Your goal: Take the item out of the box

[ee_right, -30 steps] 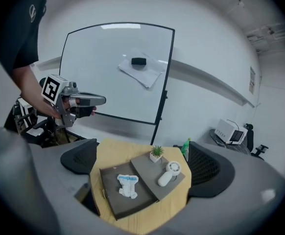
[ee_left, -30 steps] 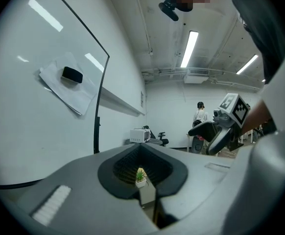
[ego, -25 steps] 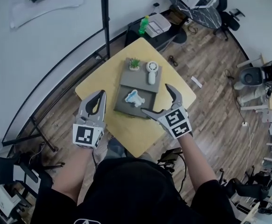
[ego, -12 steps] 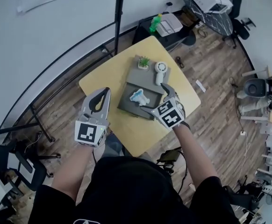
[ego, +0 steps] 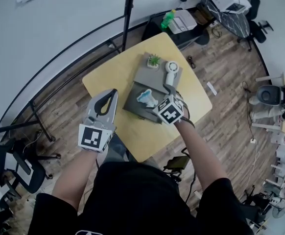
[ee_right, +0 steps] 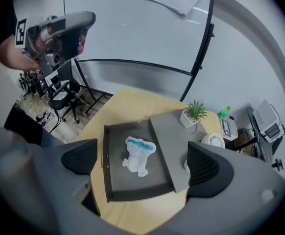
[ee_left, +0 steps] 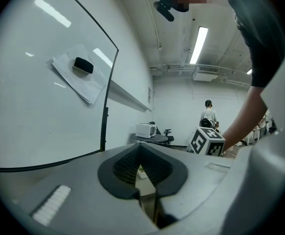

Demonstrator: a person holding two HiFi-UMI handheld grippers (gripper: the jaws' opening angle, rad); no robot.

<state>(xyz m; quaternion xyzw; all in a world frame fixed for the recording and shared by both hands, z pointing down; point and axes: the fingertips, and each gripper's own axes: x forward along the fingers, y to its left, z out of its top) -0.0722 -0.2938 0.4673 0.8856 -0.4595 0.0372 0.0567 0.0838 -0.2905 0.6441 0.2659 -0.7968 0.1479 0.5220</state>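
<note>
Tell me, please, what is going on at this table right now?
A person with a gripper in each hand stands at a yellow table. The right gripper, jaws wide apart, hovers above an open grey box, lined up over the white-and-blue item lying inside it. Nothing is gripped yet. The left gripper, jaws together and empty, is held off to the left of the box.

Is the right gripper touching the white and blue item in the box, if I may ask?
Apart. The right gripper view shows the right gripper open above the box, the white and blue item lying on its floor, clear of both jaws.
</note>
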